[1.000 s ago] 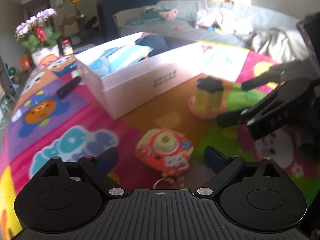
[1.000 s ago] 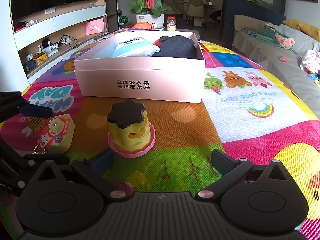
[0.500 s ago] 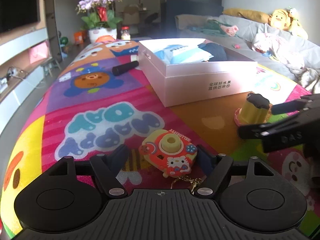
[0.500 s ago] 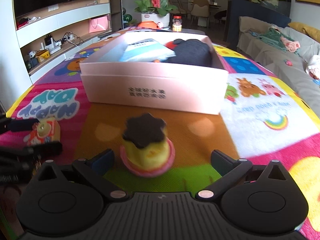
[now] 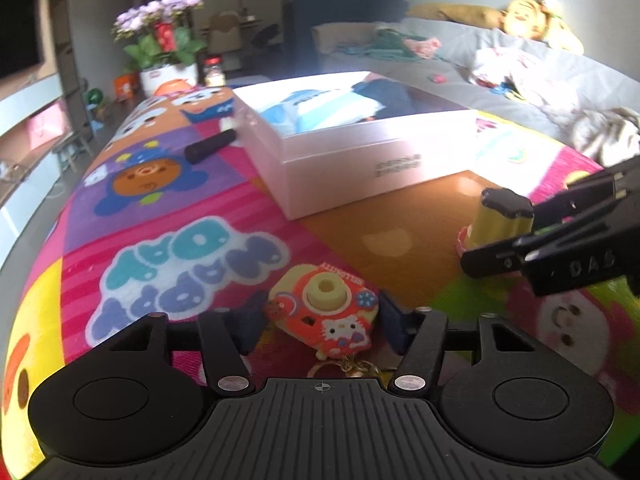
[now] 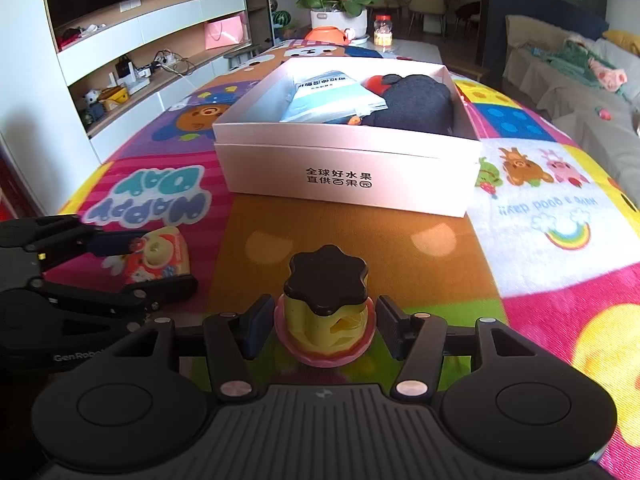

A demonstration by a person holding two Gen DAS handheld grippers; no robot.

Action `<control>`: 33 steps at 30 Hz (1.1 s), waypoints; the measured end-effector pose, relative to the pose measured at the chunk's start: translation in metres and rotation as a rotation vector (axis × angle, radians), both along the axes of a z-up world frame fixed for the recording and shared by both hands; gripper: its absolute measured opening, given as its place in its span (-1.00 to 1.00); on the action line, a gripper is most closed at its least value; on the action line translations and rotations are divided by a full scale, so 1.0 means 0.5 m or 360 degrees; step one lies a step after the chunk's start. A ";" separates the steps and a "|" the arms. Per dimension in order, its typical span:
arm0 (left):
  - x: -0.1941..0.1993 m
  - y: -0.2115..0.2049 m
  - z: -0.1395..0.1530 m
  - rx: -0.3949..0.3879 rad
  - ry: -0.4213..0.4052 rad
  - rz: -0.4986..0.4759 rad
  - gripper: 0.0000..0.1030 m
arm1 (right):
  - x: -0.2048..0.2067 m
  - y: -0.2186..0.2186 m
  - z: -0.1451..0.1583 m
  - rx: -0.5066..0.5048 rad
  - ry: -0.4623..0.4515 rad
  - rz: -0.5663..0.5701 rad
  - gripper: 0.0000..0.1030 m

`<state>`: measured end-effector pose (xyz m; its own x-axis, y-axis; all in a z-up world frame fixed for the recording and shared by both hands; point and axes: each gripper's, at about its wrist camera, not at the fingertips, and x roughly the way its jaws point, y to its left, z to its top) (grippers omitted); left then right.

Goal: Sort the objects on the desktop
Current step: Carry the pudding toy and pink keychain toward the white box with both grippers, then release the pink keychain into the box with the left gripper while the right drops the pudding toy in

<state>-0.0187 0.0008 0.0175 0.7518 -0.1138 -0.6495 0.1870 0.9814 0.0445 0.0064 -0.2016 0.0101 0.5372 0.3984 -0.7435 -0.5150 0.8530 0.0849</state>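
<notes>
The white cardboard box (image 6: 347, 176) at the far middle of the colourful cartoon play mat (image 6: 552, 240) sat open, holding a pale blue packet (image 6: 328, 98) on its left and a dark grey plush thing (image 6: 416, 104) on its right, with something red poking out between them.

Compared to half a second before, both our grippers had closed in. The left gripper (image 5: 320, 316) now squeezed the orange toy camera keychain (image 5: 325, 312), pads touching both sides, at the near left of the mat. The right gripper (image 6: 320, 330) bracketed the yellow toy with the black star-shaped cap and pink frilly base (image 6: 326, 312); honestly we couldn't tell if it was actually clamped yet.

A black cylinder (image 5: 210, 146) lay left of the box.
</notes>
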 end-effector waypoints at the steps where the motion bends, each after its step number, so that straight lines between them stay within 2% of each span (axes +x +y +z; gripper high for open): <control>1: -0.006 -0.002 0.009 -0.0009 -0.0005 -0.0019 0.23 | -0.006 -0.010 0.013 0.0008 -0.0002 0.0002 0.08; 4: -0.019 0.003 0.074 -0.0090 -0.0086 -0.0077 0.23 | -0.026 -0.047 0.092 0.0101 -0.0119 0.0010 0.08; 7: -0.018 0.013 0.174 -0.0114 -0.0312 -0.0084 0.22 | -0.042 -0.078 0.187 0.0212 -0.0292 0.0005 0.08; 9: -0.002 0.011 0.233 -0.0098 -0.0437 -0.0097 0.23 | -0.047 -0.087 0.235 0.0223 -0.0411 0.0000 0.08; 11: 0.027 0.005 0.275 -0.0078 -0.0523 -0.0099 0.23 | -0.044 -0.089 0.264 0.0208 -0.0517 -0.0030 0.08; 14: 0.084 -0.006 0.304 -0.0088 -0.0574 -0.0097 0.23 | -0.015 -0.087 0.287 0.0205 -0.0563 -0.0075 0.08; 17: 0.153 -0.013 0.294 -0.0145 -0.0533 -0.0076 0.25 | 0.032 -0.082 0.298 0.0222 -0.0561 -0.0113 0.08; 21: 0.204 0.004 0.234 -0.0179 -0.0406 -0.0027 0.62 | 0.096 -0.070 0.301 0.0248 -0.0520 -0.0151 0.08; 23: 0.195 0.024 0.197 -0.0198 -0.0344 -0.0011 0.71 | 0.124 -0.062 0.296 0.0251 -0.0491 -0.0154 0.08; 28: 0.151 0.067 0.116 -0.0114 -0.0216 0.0025 0.82 | 0.208 -0.026 0.259 0.0261 -0.0303 -0.0160 0.09; 29: 0.144 0.073 0.106 -0.0110 -0.0193 0.0012 0.83 | 0.224 -0.018 0.247 0.0251 -0.0259 -0.0159 0.13; 30: 0.137 0.078 0.098 -0.0103 -0.0176 0.0001 0.84 | 0.237 -0.010 0.234 0.0244 -0.0211 -0.0165 0.33; 31: 0.130 0.081 0.092 -0.0092 -0.0169 -0.0008 0.85 | 0.247 -0.005 0.221 0.0244 -0.0168 -0.0184 0.41; 33: 0.109 0.082 0.086 -0.0054 -0.0181 -0.0008 0.89 | 0.258 0.007 0.201 0.0232 -0.0118 -0.0192 0.44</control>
<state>0.0358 0.0418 0.0606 0.8197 -0.1382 -0.5559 0.1873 0.9818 0.0321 0.1354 -0.1983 0.1105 0.6387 0.4284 -0.6391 -0.4193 0.8903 0.1778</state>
